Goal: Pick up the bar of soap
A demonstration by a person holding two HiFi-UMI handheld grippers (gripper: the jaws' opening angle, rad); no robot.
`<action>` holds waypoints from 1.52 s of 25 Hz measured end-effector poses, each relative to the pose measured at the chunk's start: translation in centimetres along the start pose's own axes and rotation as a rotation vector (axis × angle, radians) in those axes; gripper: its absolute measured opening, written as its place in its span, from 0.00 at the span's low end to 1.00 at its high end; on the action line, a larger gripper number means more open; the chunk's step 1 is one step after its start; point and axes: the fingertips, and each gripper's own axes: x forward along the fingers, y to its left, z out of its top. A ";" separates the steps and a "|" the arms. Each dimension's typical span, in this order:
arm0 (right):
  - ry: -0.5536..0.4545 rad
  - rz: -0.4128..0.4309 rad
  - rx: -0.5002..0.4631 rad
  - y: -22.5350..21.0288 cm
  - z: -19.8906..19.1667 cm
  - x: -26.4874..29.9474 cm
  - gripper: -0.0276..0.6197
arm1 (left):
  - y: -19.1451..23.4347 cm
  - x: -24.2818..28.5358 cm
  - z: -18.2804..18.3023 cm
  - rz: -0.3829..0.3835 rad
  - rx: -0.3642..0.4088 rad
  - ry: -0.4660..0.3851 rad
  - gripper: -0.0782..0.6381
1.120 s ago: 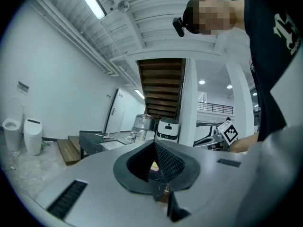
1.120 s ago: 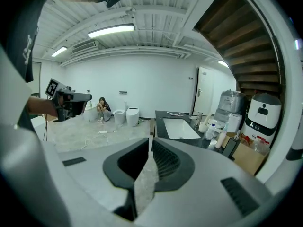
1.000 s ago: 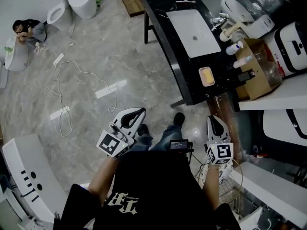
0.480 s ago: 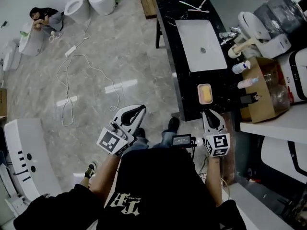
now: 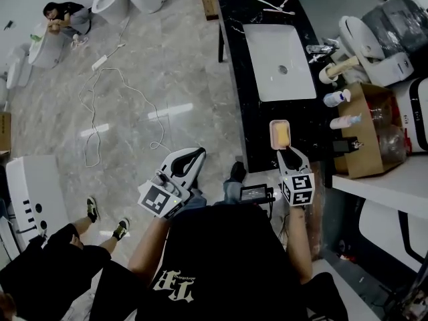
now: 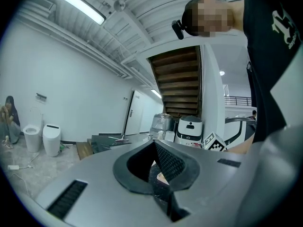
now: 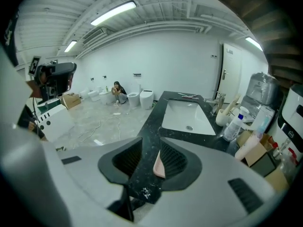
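Right gripper (image 5: 291,154) has moved up to the soap (image 5: 279,134), jaws just opening, nothing gripped; soap sits just ahead, on the sink's (image 5: 277,59) near side, long axis toward it, left gripper (image 5: 198,154) farther.

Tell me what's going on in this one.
A person stands at a black counter with a gripper in each hand. The right gripper, whose jaws have just been opening, points down at the yellow soap in its dish at the counter's near end; nothing is gripped yet. The left gripper hangs shut over the floor.
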 end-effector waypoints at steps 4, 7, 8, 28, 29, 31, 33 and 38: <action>0.091 -0.011 0.026 -2.0 -2.6 3.0 0.26 | -0.4 0.8 -0.4 0.004 0.003 0.005 0.12; 0.147 -0.017 0.058 -3.3 -4.2 5.1 0.30 | -0.7 1.2 -0.8 0.010 -0.002 0.010 0.12; 0.166 -0.021 0.065 -3.7 -4.7 5.8 0.31 | -0.8 1.3 -0.9 0.012 -0.003 0.011 0.12; 0.523 -0.011 0.016 -7.1 -8.8 13.2 0.35 | -1.4 1.8 -2.0 0.068 -0.004 0.021 0.12; 0.552 0.000 0.009 -7.0 -8.9 13.4 0.35 | -1.3 1.8 -2.2 0.074 -0.007 0.023 0.12; 0.612 0.034 0.005 -6.9 -9.1 13.8 0.35 | -1.3 1.9 -2.4 0.083 -0.011 0.024 0.12; 0.672 0.079 -0.006 -6.9 -9.3 14.0 0.35 | -1.2 2.0 -2.5 0.089 -0.013 0.023 0.12; 0.797 0.150 -0.052 -6.9 -9.3 14.2 0.35 | -1.2 2.7 -2.6 0.092 -0.016 0.013 0.12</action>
